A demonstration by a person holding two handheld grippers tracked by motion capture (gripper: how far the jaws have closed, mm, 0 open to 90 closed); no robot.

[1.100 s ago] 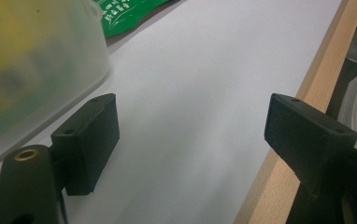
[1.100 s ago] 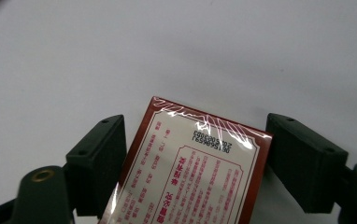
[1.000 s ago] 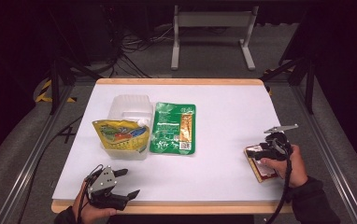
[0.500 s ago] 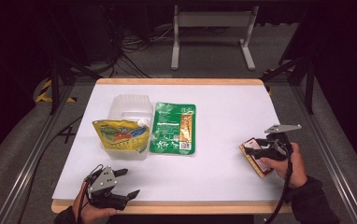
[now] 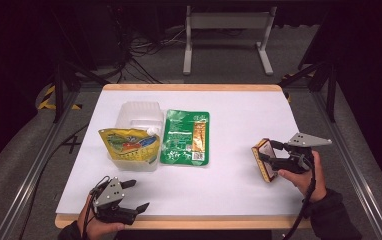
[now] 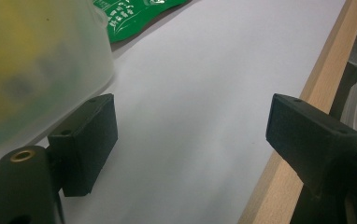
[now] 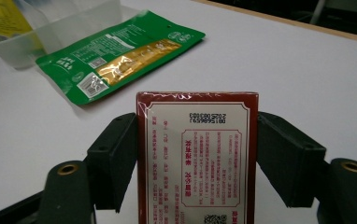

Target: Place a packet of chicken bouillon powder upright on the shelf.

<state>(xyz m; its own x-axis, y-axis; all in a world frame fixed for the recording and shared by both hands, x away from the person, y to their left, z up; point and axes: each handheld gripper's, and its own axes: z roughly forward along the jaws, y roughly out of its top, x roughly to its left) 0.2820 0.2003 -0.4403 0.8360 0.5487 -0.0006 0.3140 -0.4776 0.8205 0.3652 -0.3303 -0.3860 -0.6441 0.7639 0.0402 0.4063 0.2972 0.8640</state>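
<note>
Right gripper [image 5: 265,160]: held at the right side of the table, its two black jaws clamped on the long sides of a small red packet [image 5: 262,160]; the jaws have just been closing, with the packet between them.
Red packet, position: lifted clear of the white table top [image 5: 239,190], raised on edge with one broad face turned toward the table's middle; well apart from the other goods.
Red packet, appearance [image 7: 197,158]: flat and rectangular, wrapped in glossy clear film that catches the light along the upper edge; dark red border around a white panel.
Red packet, print: rows of red characters, a string of black digits near the top, and part of a square code at the lower edge; the print stands inverted in the right gripper view.
Red packet, edge: the high view shows a yellowish face framed in red.
Left gripper [image 5: 133,195]: low at the near left edge of the table, jaws spread wide with nothing but bare table between them.
Green pouch [image 5: 185,136]: lies flat near mid-table, a gold band along one side and a white label panel.
Clear plastic tub [image 5: 135,114]: just left of the green pouch, touching or nearly so.
Yellow bag [image 5: 128,145]: propped at the tub's near wall, brightly printed.
</note>
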